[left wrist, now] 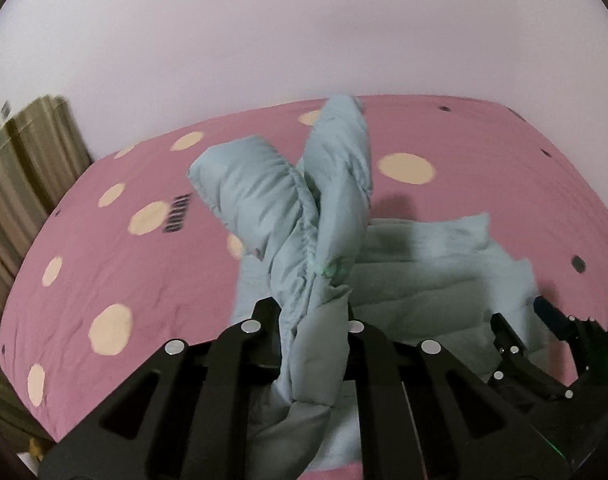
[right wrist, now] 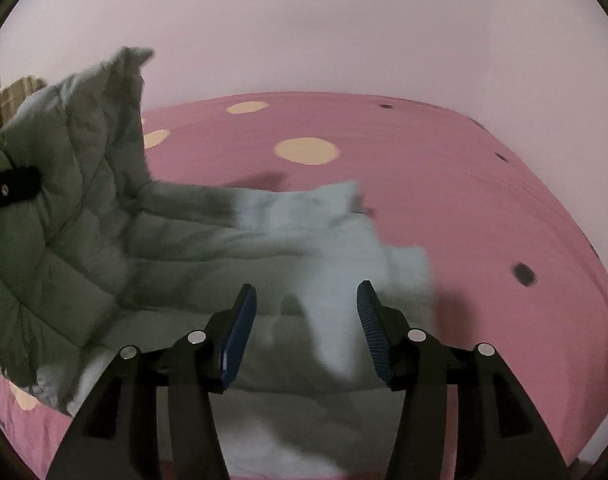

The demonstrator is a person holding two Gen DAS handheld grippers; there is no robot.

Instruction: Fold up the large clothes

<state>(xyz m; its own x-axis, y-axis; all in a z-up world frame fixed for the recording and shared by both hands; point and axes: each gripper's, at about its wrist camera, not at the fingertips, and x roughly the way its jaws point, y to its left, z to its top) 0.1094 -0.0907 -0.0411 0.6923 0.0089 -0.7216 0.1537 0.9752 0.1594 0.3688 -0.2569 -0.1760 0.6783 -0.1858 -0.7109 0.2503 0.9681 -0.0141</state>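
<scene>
A pale blue-green quilted jacket (left wrist: 424,272) lies on the pink bed. My left gripper (left wrist: 310,308) is shut on a bunched fold of it. From the jaws the held part (left wrist: 336,184) rises as a sleeve and a gathered edge above the bed. In the right wrist view that lifted part (right wrist: 75,200) hangs at the left, with the left gripper (right wrist: 15,186) just showing at the frame edge. My right gripper (right wrist: 307,300) hovers over the jacket's flat part (right wrist: 207,248). Its blue pads (right wrist: 239,332) stand apart, and blurred cloth beneath them touches neither one.
The bed sheet (left wrist: 103,264) is pink with cream dots and small dark spots, and it fills most of both views. A plain pale wall (left wrist: 304,32) stands behind the bed. Striped brownish fabric (left wrist: 19,184) hangs at the far left. The right gripper (left wrist: 516,344) shows at the left view's lower right.
</scene>
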